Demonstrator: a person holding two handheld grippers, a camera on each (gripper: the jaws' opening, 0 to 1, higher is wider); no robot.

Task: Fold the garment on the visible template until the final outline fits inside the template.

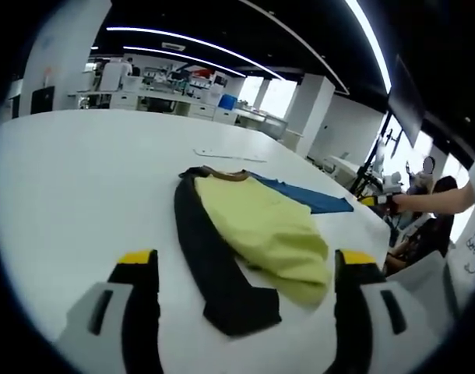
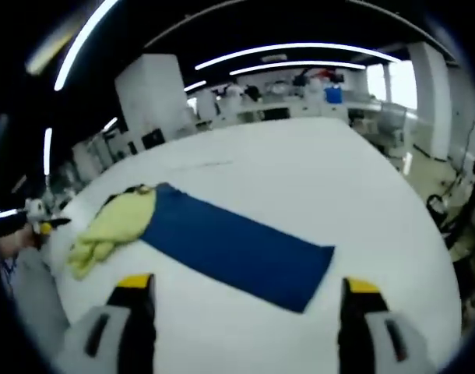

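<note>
A yellow-green garment with a black sleeve and a brown collar lies bunched on the white table. Part of it rests on one end of a blue rectangular template. In the right gripper view the template stretches out flat, with the garment heaped at its far left end. My left gripper hovers open just short of the garment, holding nothing. My right gripper is open over the template's near edge, also empty. Each gripper appears small in the other's view: right gripper, left gripper.
A thin pale strip lies on the table beyond the garment. The table's edge runs along the right, where a person's arm reaches in. Desks and shelves stand far behind.
</note>
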